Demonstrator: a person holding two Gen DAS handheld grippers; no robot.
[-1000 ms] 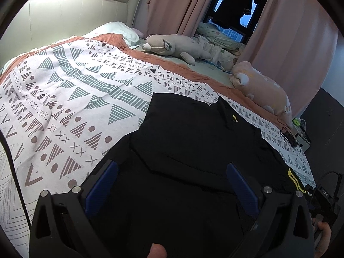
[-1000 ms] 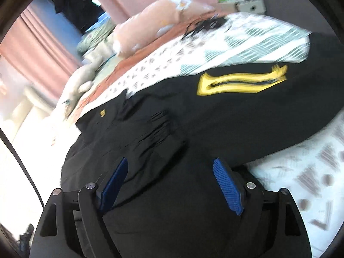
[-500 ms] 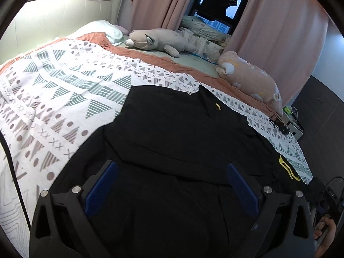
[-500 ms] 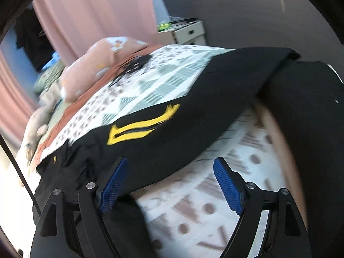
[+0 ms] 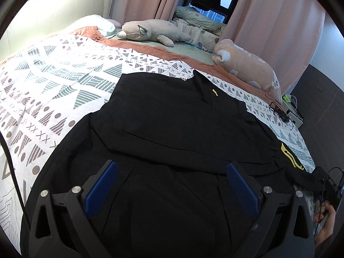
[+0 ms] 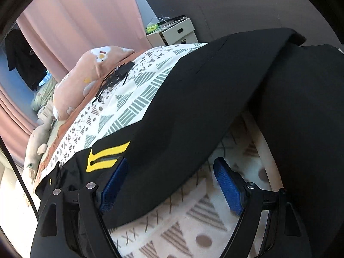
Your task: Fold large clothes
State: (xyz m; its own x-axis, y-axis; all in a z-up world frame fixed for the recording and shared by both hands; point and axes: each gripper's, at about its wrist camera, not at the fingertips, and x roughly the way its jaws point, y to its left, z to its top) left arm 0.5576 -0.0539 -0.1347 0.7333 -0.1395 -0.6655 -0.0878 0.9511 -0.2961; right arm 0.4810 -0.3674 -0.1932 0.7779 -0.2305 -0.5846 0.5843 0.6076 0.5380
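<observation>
A large black garment [image 5: 172,129] with a yellow logo [image 5: 290,157] lies spread on the patterned bedspread [image 5: 53,86]. One sleeve is folded across its body. My left gripper [image 5: 169,185] is open and empty, hovering over the garment's lower part. In the right wrist view the other black sleeve [image 6: 193,107] with the yellow logo [image 6: 105,154] stretches along the bed toward its far corner. My right gripper [image 6: 169,182] is open, its jaws astride the sleeve's near edge, holding nothing.
Two plush toys [image 5: 150,32] [image 5: 247,71] lie at the bed's far side by pink curtains [image 5: 268,21]. A black cable bundle [image 6: 114,79] lies on the bedspread. A white bedside cabinet [image 6: 172,32] stands past the bed corner. A dark mass [image 6: 301,129] fills the right.
My left gripper has drifted forward over the garment. My right gripper has swung right from the garment's body to the outstretched sleeve, closing on its edge. Both stayed open.
</observation>
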